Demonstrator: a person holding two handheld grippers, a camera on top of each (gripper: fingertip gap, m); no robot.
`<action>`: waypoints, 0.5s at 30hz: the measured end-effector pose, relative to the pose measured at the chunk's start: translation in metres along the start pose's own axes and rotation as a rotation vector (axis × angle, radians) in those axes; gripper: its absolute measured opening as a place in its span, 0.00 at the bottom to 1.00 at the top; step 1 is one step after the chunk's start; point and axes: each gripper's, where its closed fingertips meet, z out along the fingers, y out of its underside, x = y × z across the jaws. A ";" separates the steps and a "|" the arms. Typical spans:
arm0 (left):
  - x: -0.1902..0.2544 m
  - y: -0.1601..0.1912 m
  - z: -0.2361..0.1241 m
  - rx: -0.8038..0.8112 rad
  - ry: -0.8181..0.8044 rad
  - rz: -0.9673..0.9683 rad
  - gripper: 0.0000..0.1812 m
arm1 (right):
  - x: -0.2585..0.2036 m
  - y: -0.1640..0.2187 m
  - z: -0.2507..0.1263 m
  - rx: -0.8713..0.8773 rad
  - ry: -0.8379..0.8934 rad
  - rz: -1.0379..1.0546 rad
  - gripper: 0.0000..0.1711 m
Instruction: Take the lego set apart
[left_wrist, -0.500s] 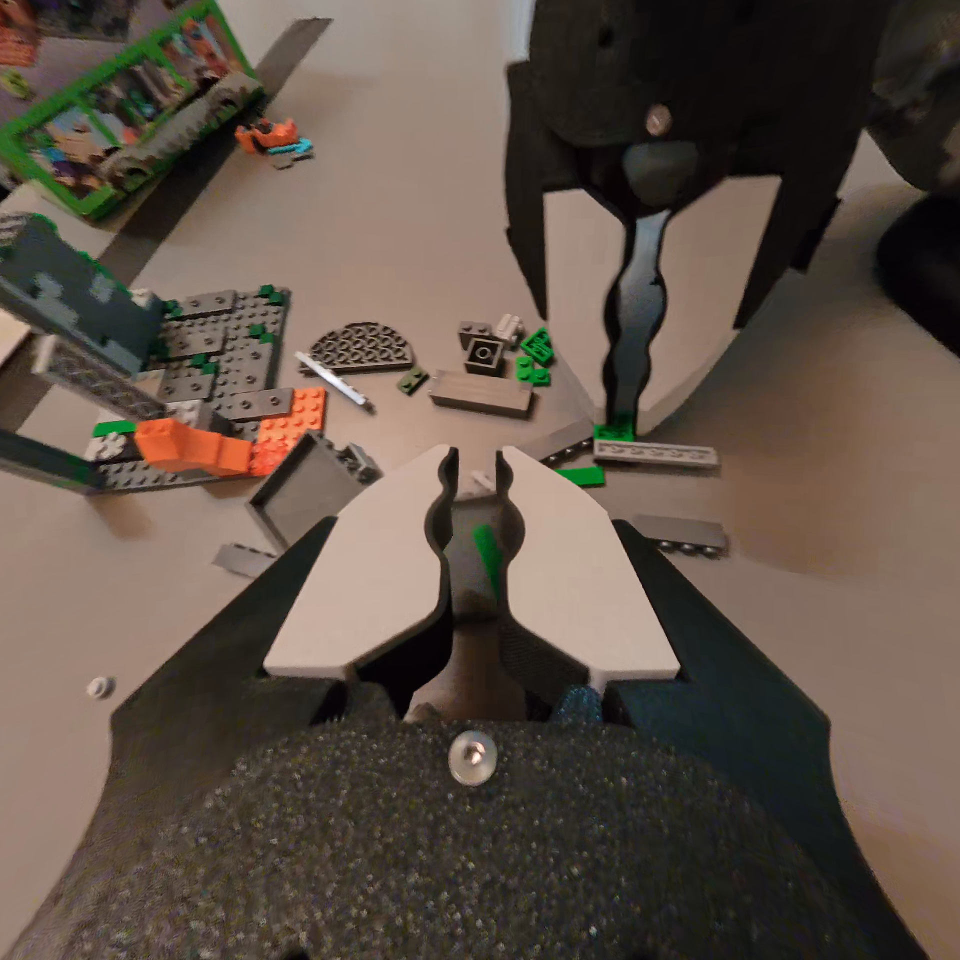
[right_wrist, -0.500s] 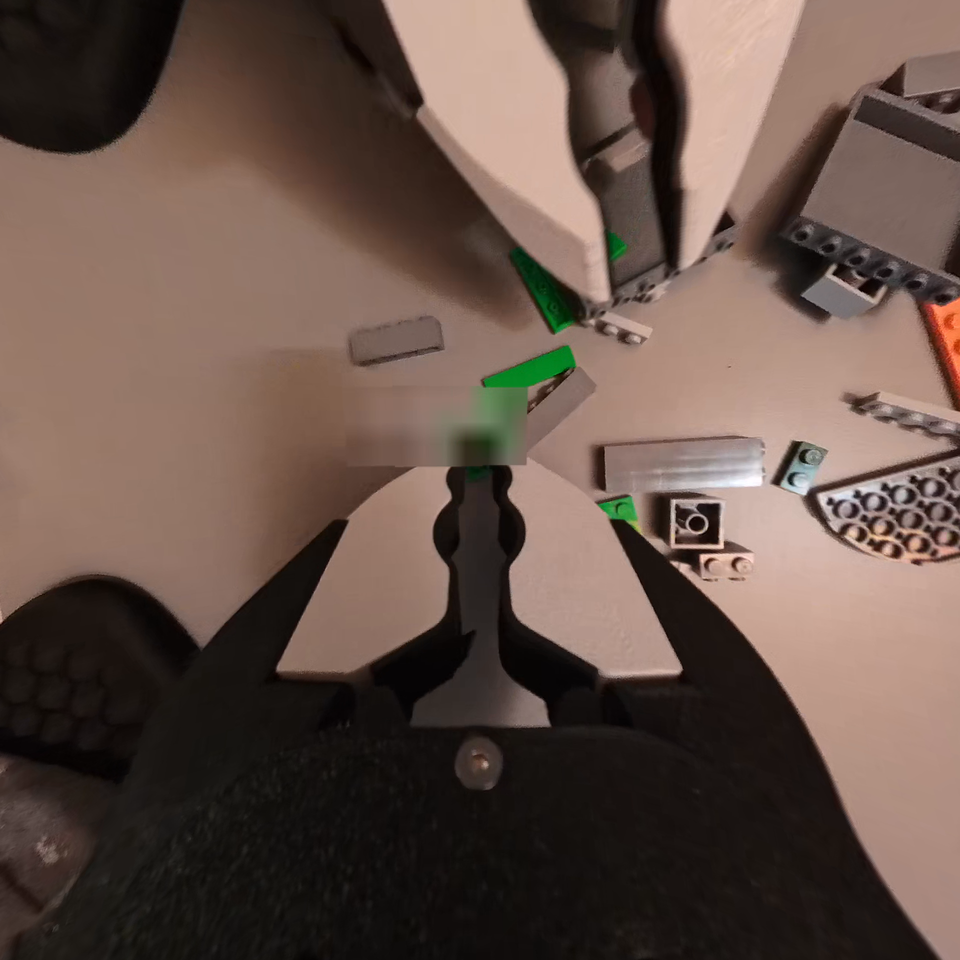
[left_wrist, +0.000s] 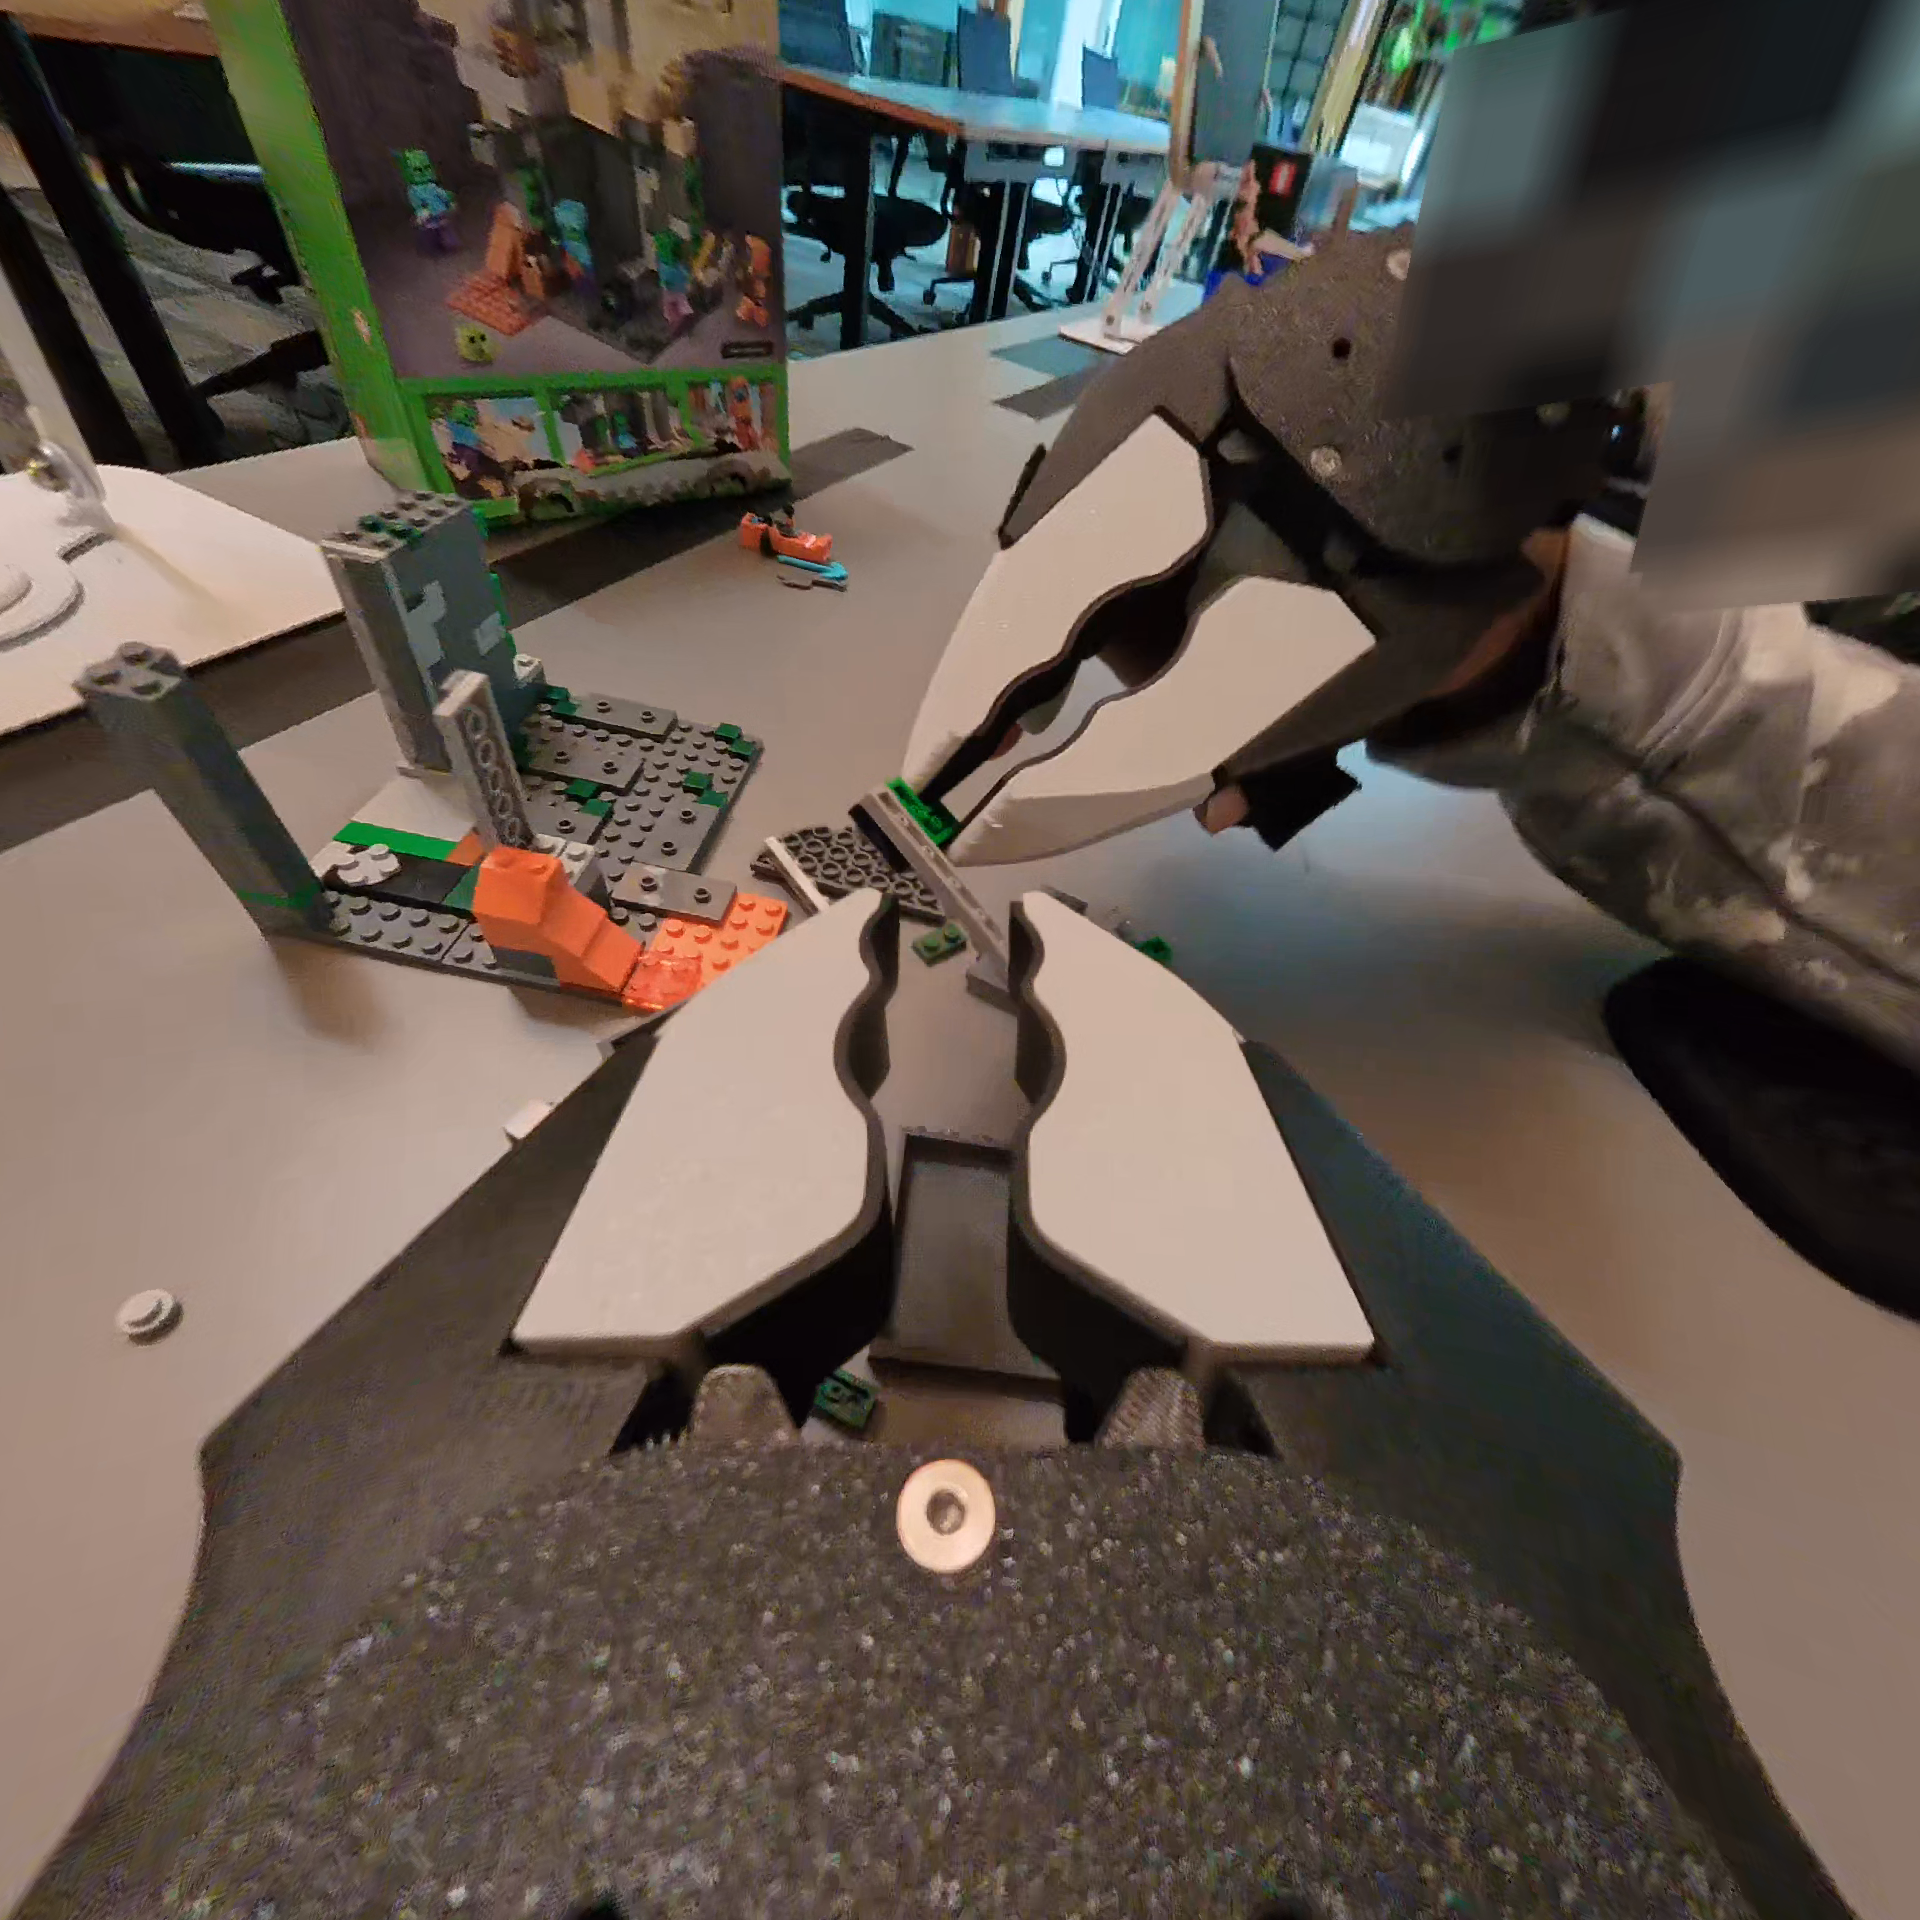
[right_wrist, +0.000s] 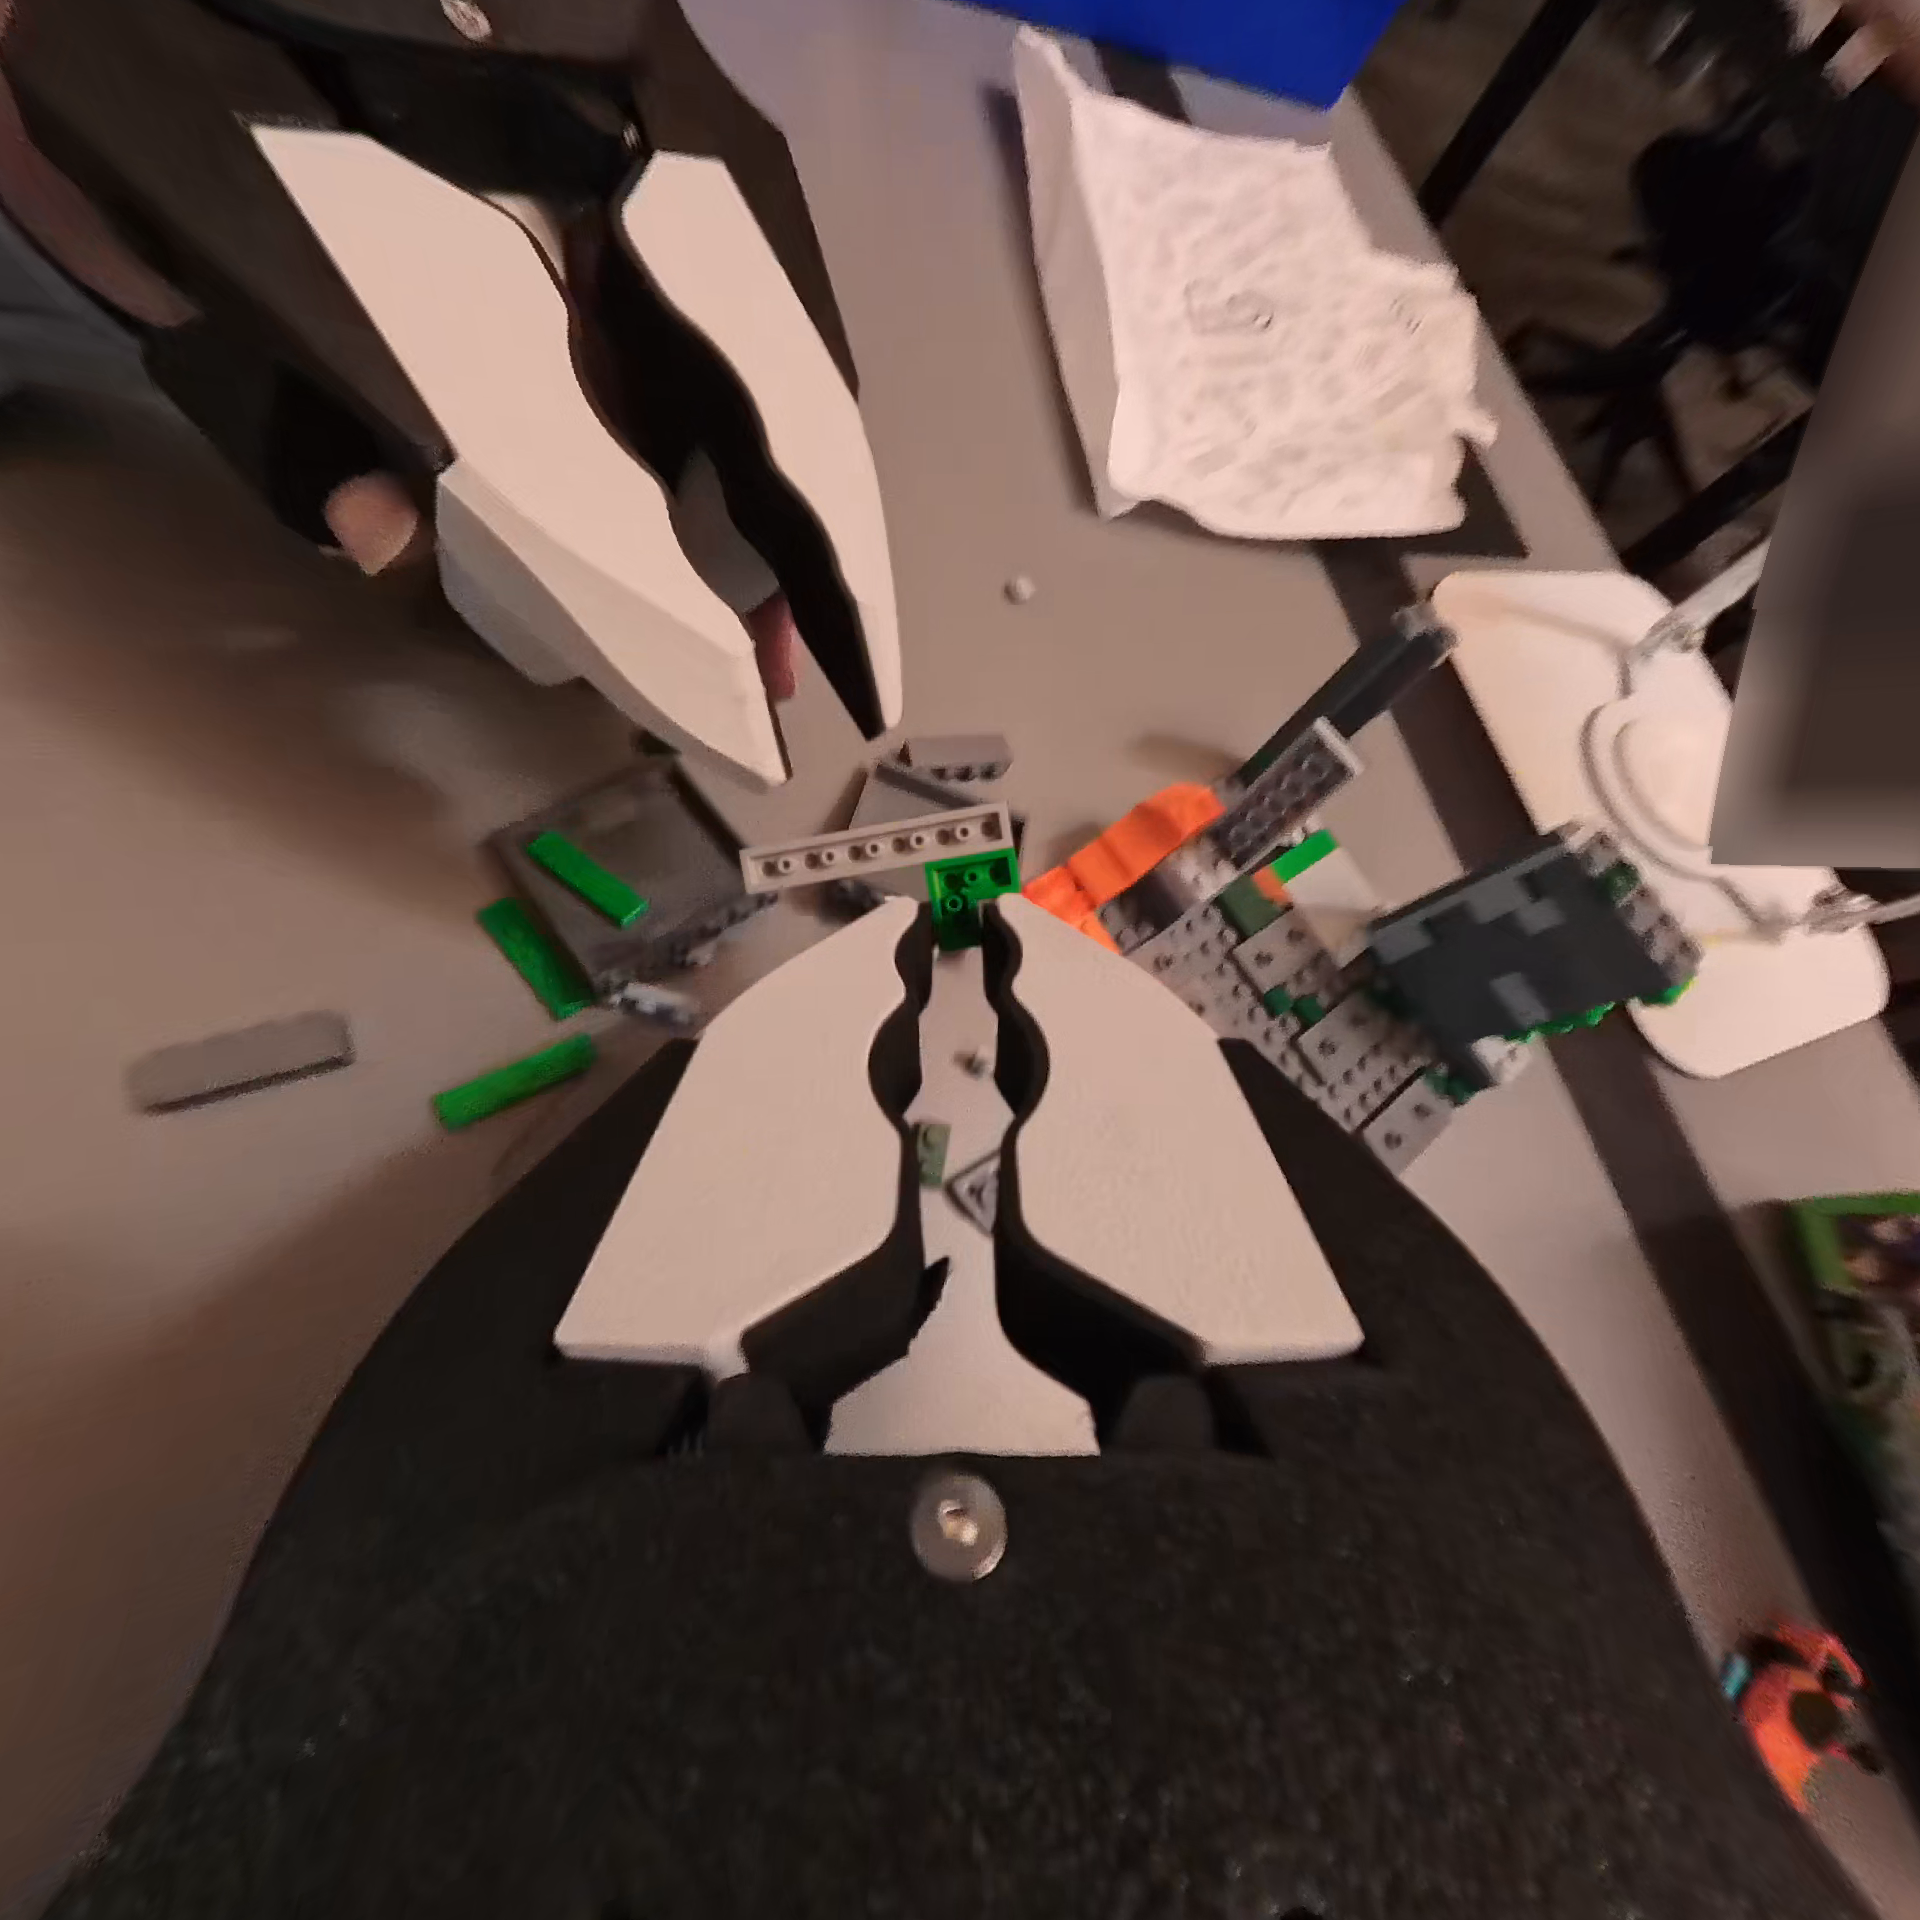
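Lego pieces are what I hold in the air between my two grippers: a small green plate (right_wrist: 964, 902) pinched at the tips of my right gripper (right_wrist: 958, 914), with a long grey studded strip (right_wrist: 878, 850) clipped to it and reaching across toward my left gripper (left_wrist: 951, 914). My left fingers stand a little apart, with the strip's free end lying in the gap; I cannot tell whether they truly grip it.

The risk, I judge, is in the pull. If the left side has only a loose hold, the strip may slip or twist out and drop among the loose green tiles (right_wrist: 514, 1081) and grey bricks beneath my tips. If I lever too sharply, the little green plate could pop from my right pinch and skitter off the table (left_wrist: 260, 1143).

Off to my left gripper's left stands the half-stripped base (left_wrist: 582, 831) with its grey pillar (left_wrist: 197, 790) and orange slope (left_wrist: 551, 920), the set's box (left_wrist: 540, 249) behind it.

The joint between plate and strip is partly hidden by my right fingertips, and the right view is blurred.
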 end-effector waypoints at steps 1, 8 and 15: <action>-0.002 0.000 0.000 0.008 -0.005 -0.016 0.12 | 0.002 -0.004 0.002 0.015 0.026 -0.021 0.05; -0.008 0.007 0.004 -0.038 -0.054 -0.015 0.11 | -0.003 -0.014 0.008 0.015 0.150 -0.233 0.05; -0.003 0.005 0.003 -0.047 -0.046 -0.002 0.04 | -0.003 -0.026 0.001 0.065 0.190 -0.272 0.05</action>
